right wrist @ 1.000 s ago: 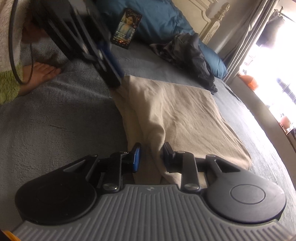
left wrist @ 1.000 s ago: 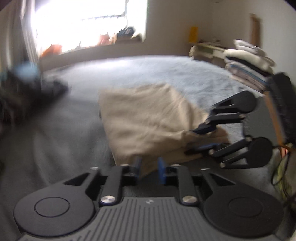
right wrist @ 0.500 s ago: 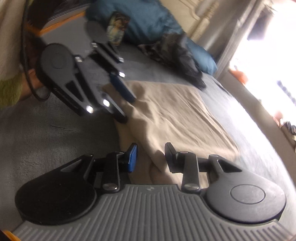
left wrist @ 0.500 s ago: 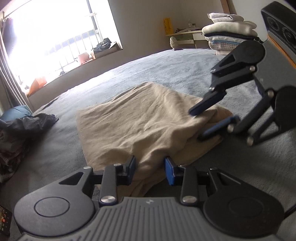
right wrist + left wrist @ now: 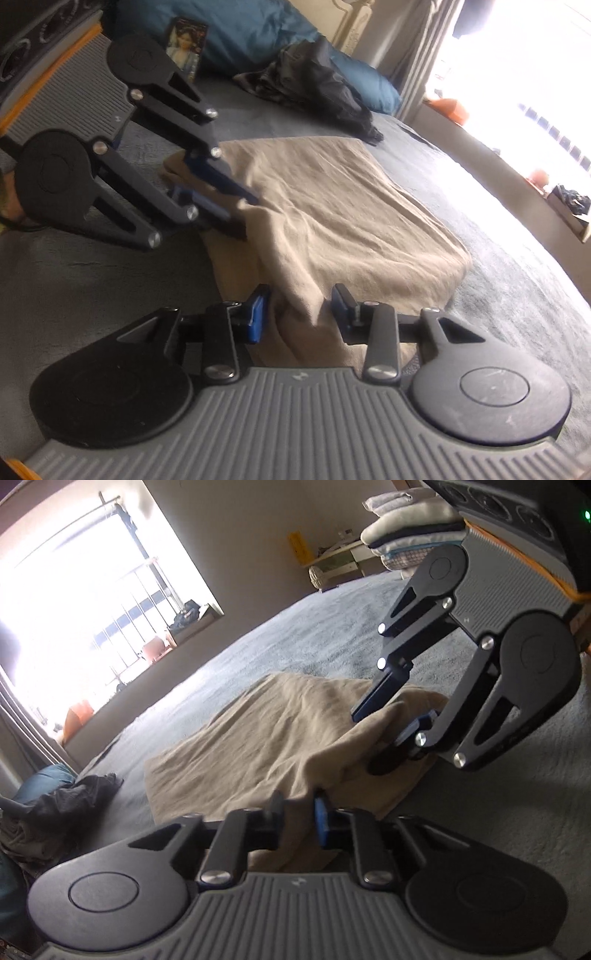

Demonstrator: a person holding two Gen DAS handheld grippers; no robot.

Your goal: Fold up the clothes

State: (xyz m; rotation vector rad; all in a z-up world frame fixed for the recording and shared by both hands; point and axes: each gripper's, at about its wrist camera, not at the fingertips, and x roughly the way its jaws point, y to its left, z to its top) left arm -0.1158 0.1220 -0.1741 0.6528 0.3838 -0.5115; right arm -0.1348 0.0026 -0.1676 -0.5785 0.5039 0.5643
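Observation:
A beige garment [image 5: 258, 738] lies partly folded on the grey bed cover [image 5: 332, 635]. My left gripper [image 5: 298, 808] is shut on a raised fold at the garment's near edge. From the right wrist view the left gripper [image 5: 236, 210] reaches in from the left onto the beige garment [image 5: 332, 192]. My right gripper [image 5: 300, 314] straddles another bunched fold; its jaws are opening and the pads stand apart from the cloth. In the left wrist view the right gripper [image 5: 391, 716] comes down from the upper right onto the garment's far corner.
A heap of dark clothes [image 5: 317, 85] and a blue pillow [image 5: 240, 33] lie at the head of the bed. A stack of folded clothes [image 5: 406, 520] sits at the far right. A picture card [image 5: 186, 44] leans on the pillow. Grey cover surrounds the garment.
My left gripper rolled, dropped to the garment's near edge and shut on a fold. The right gripper's jaws widened around the cloth it had pinched.

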